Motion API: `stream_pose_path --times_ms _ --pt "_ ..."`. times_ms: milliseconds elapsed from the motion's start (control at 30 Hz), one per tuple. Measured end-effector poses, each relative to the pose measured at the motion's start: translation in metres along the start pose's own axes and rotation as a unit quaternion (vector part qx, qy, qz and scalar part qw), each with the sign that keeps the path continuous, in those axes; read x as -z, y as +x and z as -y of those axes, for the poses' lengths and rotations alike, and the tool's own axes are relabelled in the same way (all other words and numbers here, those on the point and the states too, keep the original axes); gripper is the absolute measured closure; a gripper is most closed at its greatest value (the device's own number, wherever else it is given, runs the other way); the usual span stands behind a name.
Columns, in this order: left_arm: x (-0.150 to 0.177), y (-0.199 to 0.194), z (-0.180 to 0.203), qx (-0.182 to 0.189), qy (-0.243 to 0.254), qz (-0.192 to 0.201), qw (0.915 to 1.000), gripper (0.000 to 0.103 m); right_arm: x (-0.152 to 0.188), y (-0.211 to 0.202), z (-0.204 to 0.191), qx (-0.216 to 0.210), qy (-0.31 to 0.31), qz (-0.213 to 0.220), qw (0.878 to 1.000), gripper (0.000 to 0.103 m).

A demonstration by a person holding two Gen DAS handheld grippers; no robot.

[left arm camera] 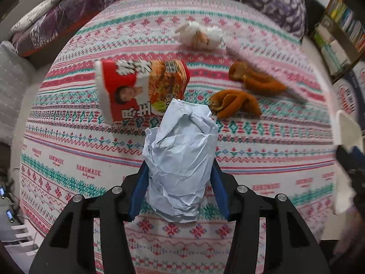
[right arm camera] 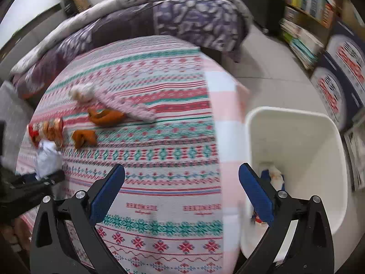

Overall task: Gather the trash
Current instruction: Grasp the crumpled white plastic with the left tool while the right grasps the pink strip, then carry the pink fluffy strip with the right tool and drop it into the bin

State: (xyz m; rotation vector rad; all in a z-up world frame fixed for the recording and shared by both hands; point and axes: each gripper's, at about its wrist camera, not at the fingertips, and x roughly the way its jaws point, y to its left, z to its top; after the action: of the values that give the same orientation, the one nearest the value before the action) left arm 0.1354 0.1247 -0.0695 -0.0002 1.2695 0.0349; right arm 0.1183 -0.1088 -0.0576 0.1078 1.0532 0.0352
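Observation:
My left gripper (left arm camera: 179,171) is shut on a crumpled ball of pale blue-white paper (left arm camera: 180,159) and holds it above the patterned bedspread (left arm camera: 68,159). Behind it lie a red instant-noodle wrapper (left arm camera: 139,89), two orange peels (left arm camera: 235,106), and a crumpled white tissue (left arm camera: 200,35). My right gripper (right arm camera: 181,178) is open and empty over the bed's right edge, next to a white trash bin (right arm camera: 296,141) with some trash at its bottom. The right wrist view also shows the paper ball (right arm camera: 46,157), the wrapper (right arm camera: 46,131), the peels (right arm camera: 84,138) and the tissue (right arm camera: 82,92) at the left.
A purple and grey quilt (right arm camera: 182,20) is heaped at the bed's far end. Bookshelves (right arm camera: 308,16) and printed boxes (right arm camera: 342,68) stand along the right beyond tiled floor (right arm camera: 269,68). A fold in the bedspread (right arm camera: 127,107) runs beside the peels.

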Motion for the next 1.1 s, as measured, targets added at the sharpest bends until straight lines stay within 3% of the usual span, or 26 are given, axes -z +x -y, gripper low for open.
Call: stream_pose_path --times_ms 167,333,500,733,867,933,1000,1100 --pt "0.005 -0.039 -0.013 0.028 -0.01 0.037 0.9989 0.052 -0.025 0.011 -0.033 -0.004 -0.111 0.008 0.994 0.022" --pt "0.011 -0.059 -0.015 0.035 -0.025 0.043 0.9981 0.051 -0.066 0.029 -0.058 -0.046 -0.096 0.002 0.994 0.026" --pt "0.007 -0.057 -0.017 0.039 -0.036 0.037 0.9979 0.051 -0.093 0.062 -0.085 -0.026 -0.116 -0.006 0.993 0.032" --pt "0.009 -0.059 -0.017 0.047 -0.029 0.041 0.9976 0.051 -0.092 0.105 -0.095 -0.02 -0.146 -0.053 0.988 0.035" --pt "0.009 -0.059 -0.023 0.05 -0.038 0.04 0.9972 0.051 -0.084 0.102 -0.095 -0.031 -0.153 -0.04 0.987 0.034" --pt "0.009 -0.059 -0.026 0.048 -0.044 0.041 0.997 0.051 -0.08 0.097 -0.095 -0.039 -0.155 -0.038 0.986 0.045" --pt "0.01 -0.061 -0.028 0.046 -0.047 0.045 0.9968 0.051 -0.074 0.091 -0.095 -0.05 -0.153 -0.037 0.986 0.072" --pt "0.012 -0.066 -0.029 0.038 -0.049 0.059 0.9963 0.051 -0.065 0.081 -0.094 -0.044 -0.144 -0.037 0.988 0.075"
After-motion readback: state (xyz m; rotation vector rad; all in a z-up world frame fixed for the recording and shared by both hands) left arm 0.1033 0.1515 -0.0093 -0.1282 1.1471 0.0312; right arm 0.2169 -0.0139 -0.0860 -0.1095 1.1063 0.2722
